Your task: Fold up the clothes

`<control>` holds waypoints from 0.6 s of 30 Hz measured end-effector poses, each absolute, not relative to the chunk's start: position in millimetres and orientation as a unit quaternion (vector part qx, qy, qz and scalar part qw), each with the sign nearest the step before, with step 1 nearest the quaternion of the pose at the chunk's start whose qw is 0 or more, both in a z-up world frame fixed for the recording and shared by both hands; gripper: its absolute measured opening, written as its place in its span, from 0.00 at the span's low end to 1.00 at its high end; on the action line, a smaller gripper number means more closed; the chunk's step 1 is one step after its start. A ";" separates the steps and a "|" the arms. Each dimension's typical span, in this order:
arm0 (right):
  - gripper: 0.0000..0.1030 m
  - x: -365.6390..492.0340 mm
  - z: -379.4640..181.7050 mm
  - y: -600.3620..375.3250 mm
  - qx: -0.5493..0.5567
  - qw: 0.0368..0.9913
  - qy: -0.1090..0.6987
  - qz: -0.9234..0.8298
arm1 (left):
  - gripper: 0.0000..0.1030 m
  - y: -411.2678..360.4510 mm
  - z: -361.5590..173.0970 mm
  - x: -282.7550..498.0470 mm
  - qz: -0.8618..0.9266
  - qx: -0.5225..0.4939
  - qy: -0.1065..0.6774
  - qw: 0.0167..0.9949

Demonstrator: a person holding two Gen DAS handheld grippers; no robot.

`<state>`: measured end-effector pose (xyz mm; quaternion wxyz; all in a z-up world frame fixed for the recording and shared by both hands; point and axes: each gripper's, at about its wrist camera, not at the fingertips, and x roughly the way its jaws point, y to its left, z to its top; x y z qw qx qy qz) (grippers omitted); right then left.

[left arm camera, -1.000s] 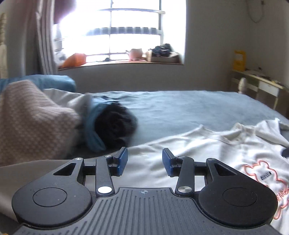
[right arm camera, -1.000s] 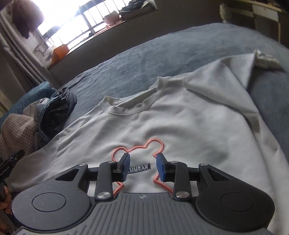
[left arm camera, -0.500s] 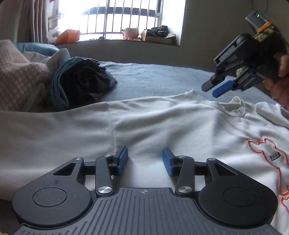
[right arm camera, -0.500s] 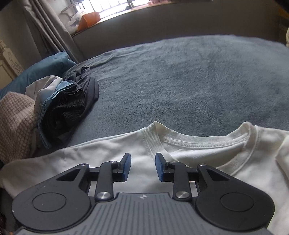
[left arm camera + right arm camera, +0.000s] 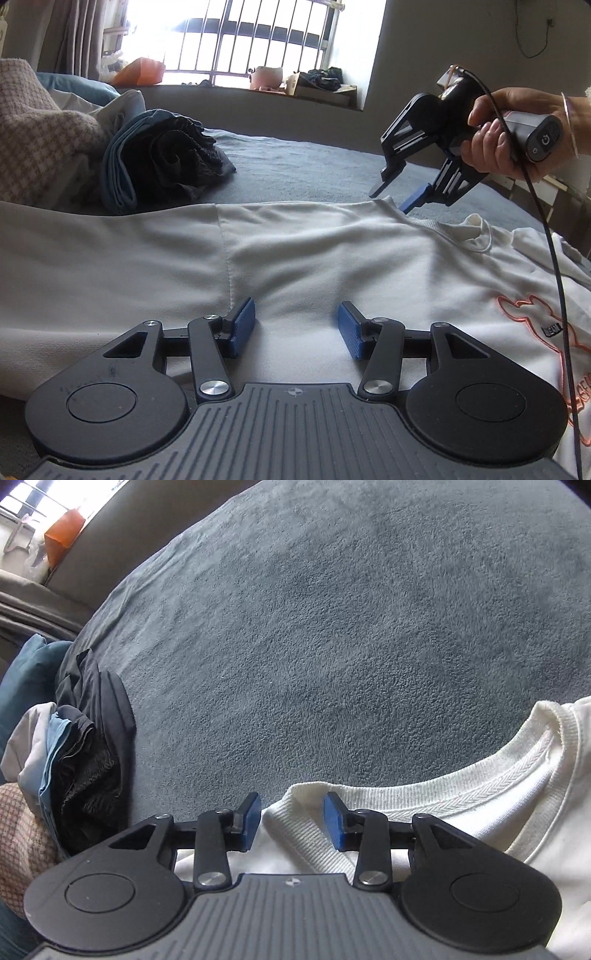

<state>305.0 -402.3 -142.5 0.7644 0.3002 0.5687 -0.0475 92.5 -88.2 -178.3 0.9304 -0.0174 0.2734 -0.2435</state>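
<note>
White sweatshirt (image 5: 314, 258) lies flat; both tongs (image 5: 296, 329) (image 5: 291, 821), just widening, grip nothing.

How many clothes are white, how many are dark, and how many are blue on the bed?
White: 1, the white T-shirt spread flat on the bed.
Dark: 1, the crumpled dark garment.
Blue: 1, the blue cloth wrapped around the dark one.
Total: 3

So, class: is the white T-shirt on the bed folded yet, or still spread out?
Spread out. The white T-shirt lies flat and face up on the grey bed cover, sleeve extended, neckline and printed chest showing, no fold laid over it.
</note>
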 end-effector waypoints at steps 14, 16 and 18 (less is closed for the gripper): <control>0.00 298.4 -131.0 -383.5 0.232 0.869 0.437 -0.018 | 0.49 -87.8 -178.0 90.3 -0.232 -0.019 0.269 0.935; 0.00 300.9 -136.5 -388.3 0.240 0.865 0.439 -0.025 | 0.49 -87.8 -178.1 90.6 -0.232 -0.019 0.269 0.935; 0.00 292.2 -131.0 -395.6 0.257 0.867 0.426 -0.019 | 0.49 -87.9 -178.2 91.0 -0.232 -0.019 0.269 0.935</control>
